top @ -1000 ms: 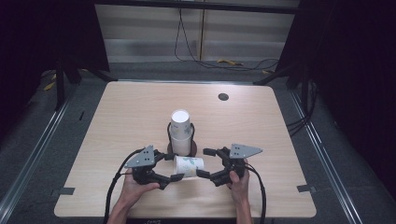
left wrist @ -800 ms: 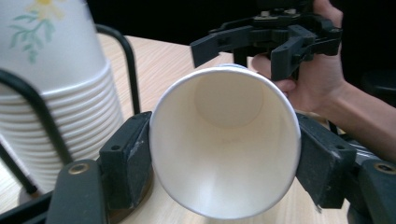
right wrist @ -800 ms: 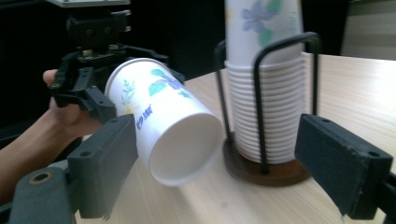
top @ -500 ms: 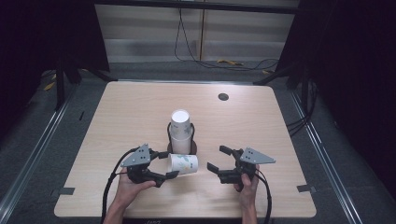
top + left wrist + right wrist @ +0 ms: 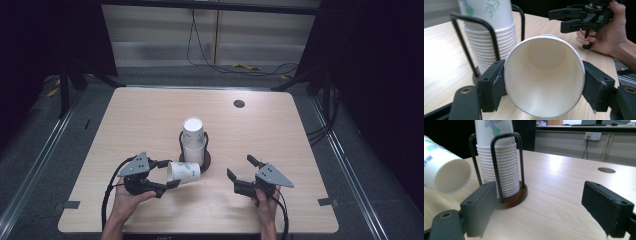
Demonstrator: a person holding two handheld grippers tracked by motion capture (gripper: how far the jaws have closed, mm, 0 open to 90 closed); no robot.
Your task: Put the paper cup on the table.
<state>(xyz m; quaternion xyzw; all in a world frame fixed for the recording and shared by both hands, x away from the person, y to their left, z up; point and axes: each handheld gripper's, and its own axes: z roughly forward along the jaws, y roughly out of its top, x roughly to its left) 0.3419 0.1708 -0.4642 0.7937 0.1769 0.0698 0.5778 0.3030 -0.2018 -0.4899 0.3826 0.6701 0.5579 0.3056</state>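
Cup point(image 5: 183, 171) in left gripper point(image 5: 167, 174), print unreadable

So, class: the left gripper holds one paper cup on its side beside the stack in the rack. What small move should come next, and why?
Probably tilt the paper cup upright. The left gripper clamps it near the rim, lying sideways with its base toward the open right gripper, which is apart from it. The stack in the rack stands close beside it, so turn it away from there.
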